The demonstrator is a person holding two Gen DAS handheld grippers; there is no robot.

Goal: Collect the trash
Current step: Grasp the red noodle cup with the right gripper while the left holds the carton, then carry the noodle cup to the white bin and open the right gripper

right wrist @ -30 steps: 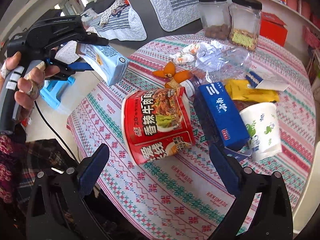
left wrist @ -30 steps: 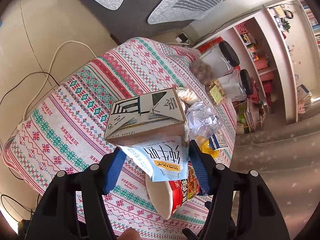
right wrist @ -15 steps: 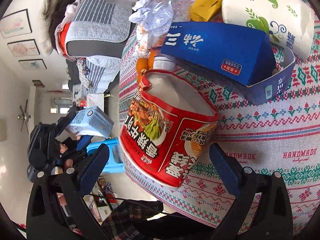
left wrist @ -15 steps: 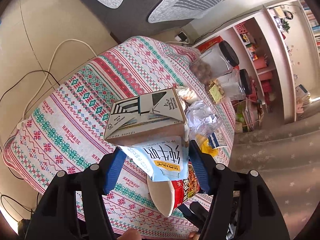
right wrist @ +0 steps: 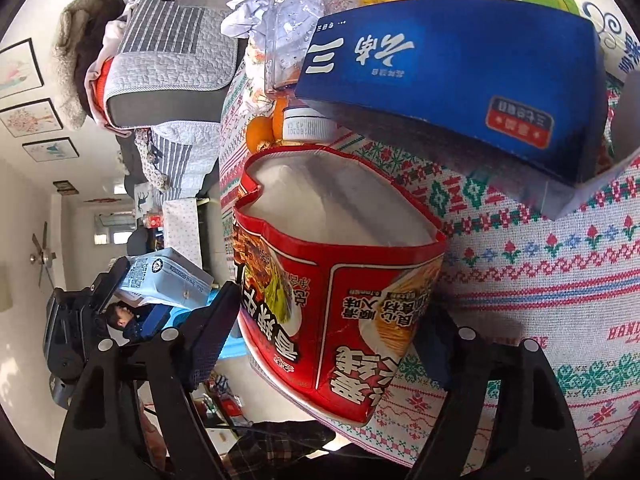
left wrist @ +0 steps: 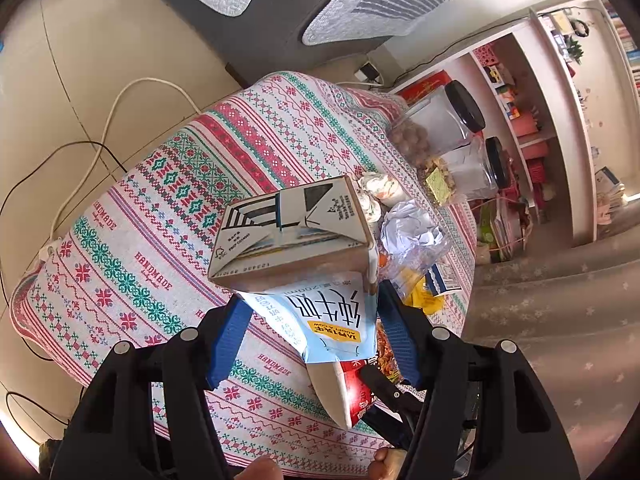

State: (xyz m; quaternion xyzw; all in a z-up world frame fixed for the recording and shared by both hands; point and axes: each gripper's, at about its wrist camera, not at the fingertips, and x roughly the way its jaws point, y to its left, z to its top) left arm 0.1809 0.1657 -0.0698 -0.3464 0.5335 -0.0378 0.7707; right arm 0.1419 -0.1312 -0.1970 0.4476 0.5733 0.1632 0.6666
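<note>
Now the left tool [left wrist: 310, 328] grips the milk carton [left wrist: 296, 236]; the right tool [right wrist: 324, 328], open around the noodle cup [right wrist: 332, 280], may crush its torn rim.

— So where are we? This looks like somebody's living room.

— It does. There's a grey sofa [right wrist: 168, 80] draped in striped quilted covers, and three framed pictures [right wrist: 30, 118] hang on the white wall.

— And over in the left view?

— White open shelving [left wrist: 548, 92] packed with small boxes and books, and a white cable [left wrist: 120, 100] trailing across the beige tile floor [left wrist: 80, 52]. The round surface wears a red-and-green cross-stitch-pattern cloth [left wrist: 180, 184], with two clear black-lidded storage jars [left wrist: 452, 128] of snacks on it.

— A ceiling fan [right wrist: 42, 256] too. A home.
</note>
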